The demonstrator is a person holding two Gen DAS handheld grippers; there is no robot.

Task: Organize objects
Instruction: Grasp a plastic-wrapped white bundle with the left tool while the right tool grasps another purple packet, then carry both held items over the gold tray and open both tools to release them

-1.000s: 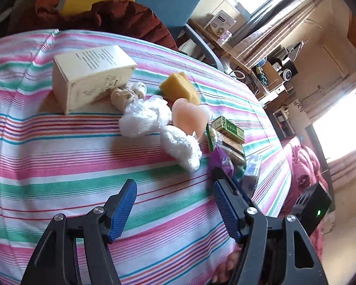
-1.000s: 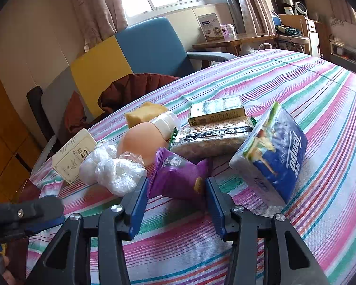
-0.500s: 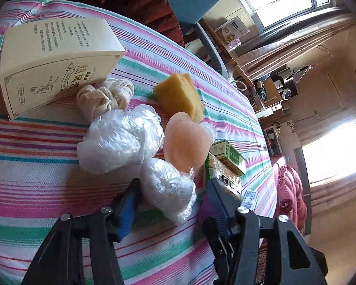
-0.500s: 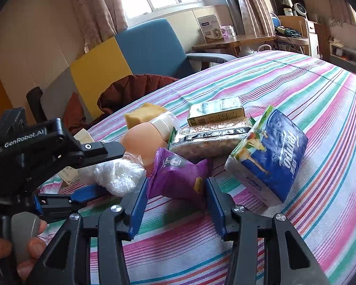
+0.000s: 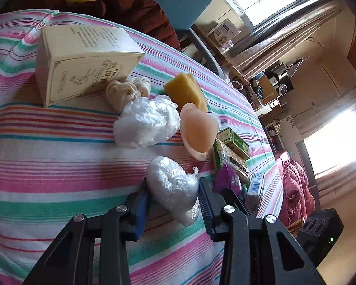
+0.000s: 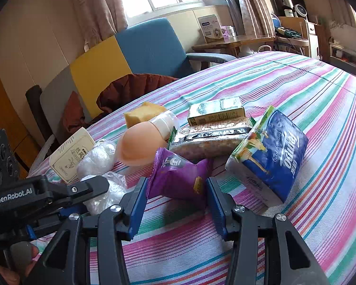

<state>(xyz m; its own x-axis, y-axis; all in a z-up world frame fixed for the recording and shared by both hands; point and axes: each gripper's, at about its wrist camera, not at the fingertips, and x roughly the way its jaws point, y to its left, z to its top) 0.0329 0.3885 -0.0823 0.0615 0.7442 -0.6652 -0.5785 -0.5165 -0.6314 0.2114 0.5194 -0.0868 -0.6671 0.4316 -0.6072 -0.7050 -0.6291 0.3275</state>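
Observation:
A clear plastic-wrapped bundle (image 5: 172, 187) sits between the blue pads of my left gripper (image 5: 172, 200), which is shut on it just above the striped cloth. It also shows in the right wrist view (image 6: 106, 190) beside the left gripper's body. My right gripper (image 6: 176, 204) is open around a purple snack bag (image 6: 178, 178), pads apart from its sides. A second plastic bundle (image 5: 147, 125), a peach bottle (image 5: 197, 130), a yellow sponge (image 5: 185, 91), a cloth knot (image 5: 128, 90) and a cream box (image 5: 83, 59) lie beyond.
A blue tissue pack (image 6: 270, 159), a silver snack packet (image 6: 213, 137) and a green carton (image 6: 216, 111) lie close by the purple bag. A blue and yellow chair (image 6: 140, 52) with brown clothing stands behind the table (image 6: 320, 109). The table edge drops off at right in the left wrist view.
My left gripper has closed its pads onto the nearer plastic bundle and drawn it back from the peach bottle. The right gripper has stayed open around the purple bag.

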